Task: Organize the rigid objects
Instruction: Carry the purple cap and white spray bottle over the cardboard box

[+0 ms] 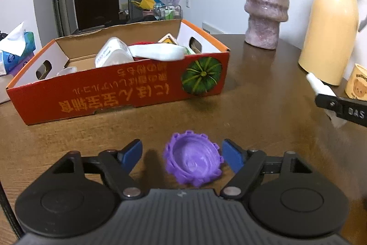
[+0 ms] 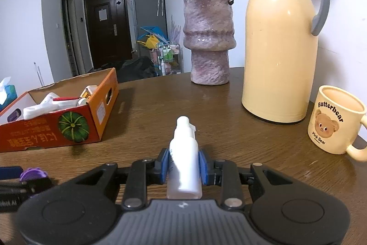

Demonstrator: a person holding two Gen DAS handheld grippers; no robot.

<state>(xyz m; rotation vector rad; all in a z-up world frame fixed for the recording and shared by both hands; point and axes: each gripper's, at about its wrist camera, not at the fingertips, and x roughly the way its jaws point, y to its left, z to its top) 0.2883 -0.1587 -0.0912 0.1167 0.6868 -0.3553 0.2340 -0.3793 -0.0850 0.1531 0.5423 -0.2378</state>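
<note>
A purple ridged bowl-shaped piece [image 1: 193,158] lies on the wooden table between the blue pads of my left gripper [image 1: 182,154], which is open around it without touching. My right gripper [image 2: 183,165] is shut on a white spray bottle [image 2: 184,160], nozzle pointing forward; the bottle also shows at the right edge of the left wrist view [image 1: 321,88]. The orange cardboard box [image 1: 96,93] with several white and red items inside stands ahead of the left gripper. In the right wrist view the box [image 2: 68,125] is at the left and the purple piece [image 2: 32,173] at the far left.
A pink textured vase [image 2: 208,38] with dried roses, a cream thermos jug [image 2: 279,43] and a cream bear mug [image 2: 337,123] stand at the back right of the table. A tissue box [image 1: 16,54] sits left of the cardboard box.
</note>
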